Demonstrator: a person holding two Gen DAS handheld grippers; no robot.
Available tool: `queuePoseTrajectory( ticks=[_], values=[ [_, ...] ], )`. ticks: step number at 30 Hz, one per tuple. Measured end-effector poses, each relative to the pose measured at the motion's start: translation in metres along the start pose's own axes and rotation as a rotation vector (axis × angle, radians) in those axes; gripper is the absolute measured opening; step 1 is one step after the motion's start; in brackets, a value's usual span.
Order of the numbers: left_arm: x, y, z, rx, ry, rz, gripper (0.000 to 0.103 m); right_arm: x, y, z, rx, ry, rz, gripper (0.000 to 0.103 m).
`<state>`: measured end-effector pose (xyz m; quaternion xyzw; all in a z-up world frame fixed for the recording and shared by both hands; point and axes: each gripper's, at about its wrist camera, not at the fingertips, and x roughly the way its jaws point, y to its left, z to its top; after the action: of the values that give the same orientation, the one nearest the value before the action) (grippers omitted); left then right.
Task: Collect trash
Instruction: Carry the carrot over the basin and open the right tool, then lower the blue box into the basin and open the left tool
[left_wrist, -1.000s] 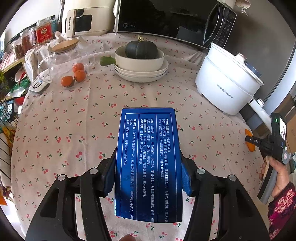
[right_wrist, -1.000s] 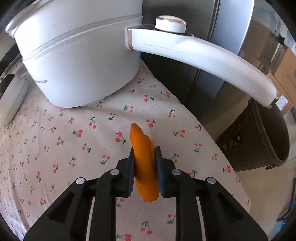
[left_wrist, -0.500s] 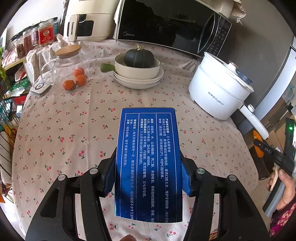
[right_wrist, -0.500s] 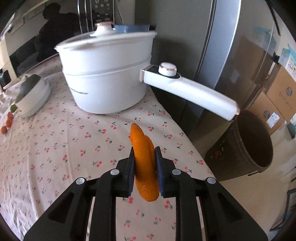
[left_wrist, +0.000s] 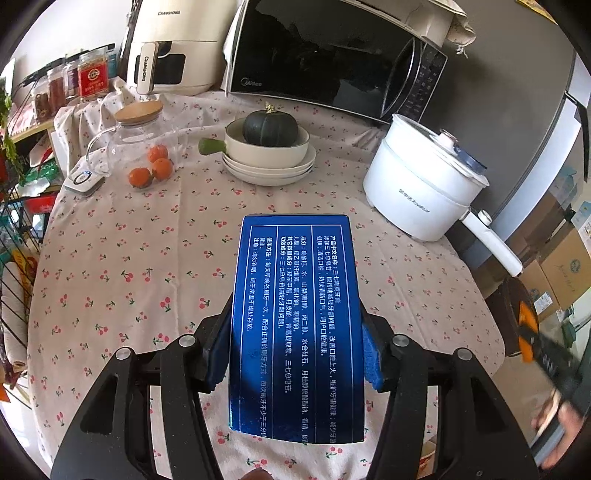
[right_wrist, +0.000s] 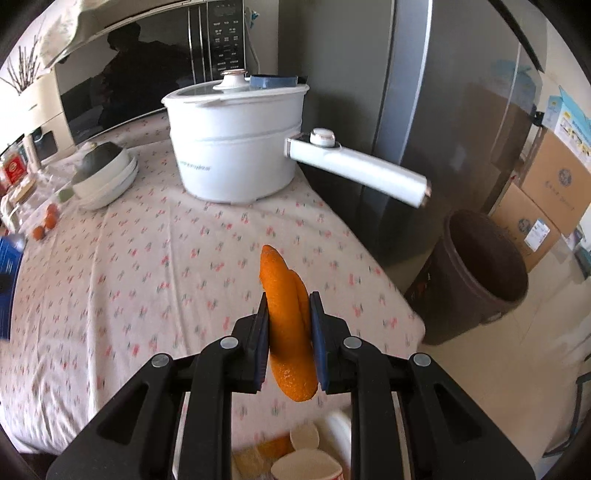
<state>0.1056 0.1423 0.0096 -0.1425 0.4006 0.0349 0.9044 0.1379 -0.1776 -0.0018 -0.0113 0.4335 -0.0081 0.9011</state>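
My left gripper (left_wrist: 293, 328) is shut on a blue printed carton (left_wrist: 295, 314), held lengthwise above the cherry-print tablecloth (left_wrist: 129, 266). Its blue pads press both long sides of the carton. My right gripper (right_wrist: 288, 314) is shut on a curled orange peel (right_wrist: 286, 314), lifted above the table's right edge. A brown trash bin (right_wrist: 476, 273) stands open on the floor to the right of the table. In the left wrist view the right gripper shows blurred at the far right with the orange peel (left_wrist: 526, 328), in front of the trash bin (left_wrist: 511, 317).
A white electric pot (right_wrist: 236, 147) with a long handle (right_wrist: 358, 170) stands at the table's back right. A microwave (left_wrist: 332, 62), stacked bowls with a dark squash (left_wrist: 269, 147), a glass jug (left_wrist: 136, 140) and oranges (left_wrist: 151, 170) sit farther back. Cardboard boxes (right_wrist: 543, 199) stand beside the bin.
My right gripper has risen and pulled back from the pot with the peel, so the bin now shows fully. The left gripper has lifted slightly with the carton.
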Motion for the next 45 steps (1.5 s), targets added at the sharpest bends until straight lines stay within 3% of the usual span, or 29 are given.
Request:
queuePoseTrajectory(
  ticks=[8, 11, 13, 15, 18, 26, 38, 45],
  values=[
    [-0.014, -0.008, -0.008, 0.018, -0.021, -0.014, 0.054, -0.029, -0.009, -0.064, 0.016, 0.028, 0.043, 0.021],
    [-0.019, -0.013, -0.013, 0.027, -0.023, -0.031, 0.054, -0.035, -0.012, -0.084, 0.019, 0.043, 0.051, 0.025],
    [-0.021, -0.018, -0.016, 0.036, -0.026, -0.038, 0.054, -0.039, -0.013, -0.097, 0.020, 0.053, 0.063, 0.030],
    [-0.025, -0.022, -0.020, 0.043, -0.031, -0.044, 0.054, -0.042, -0.014, -0.106, 0.020, 0.056, 0.065, 0.047],
    [-0.029, -0.031, -0.029, 0.049, -0.029, -0.062, 0.054, -0.050, -0.014, -0.120, 0.013, 0.050, 0.073, 0.057],
    [-0.035, -0.063, -0.063, 0.103, -0.006, -0.110, 0.054, -0.063, -0.019, -0.148, -0.041, -0.014, -0.011, 0.065],
    [-0.046, -0.125, -0.105, 0.227, 0.023, -0.202, 0.054, -0.068, -0.055, -0.163, 0.039, -0.027, -0.093, 0.074],
    [-0.041, -0.161, -0.131, 0.280, 0.069, -0.276, 0.054, -0.088, -0.080, -0.163, 0.121, -0.104, -0.184, 0.085]
  ],
)
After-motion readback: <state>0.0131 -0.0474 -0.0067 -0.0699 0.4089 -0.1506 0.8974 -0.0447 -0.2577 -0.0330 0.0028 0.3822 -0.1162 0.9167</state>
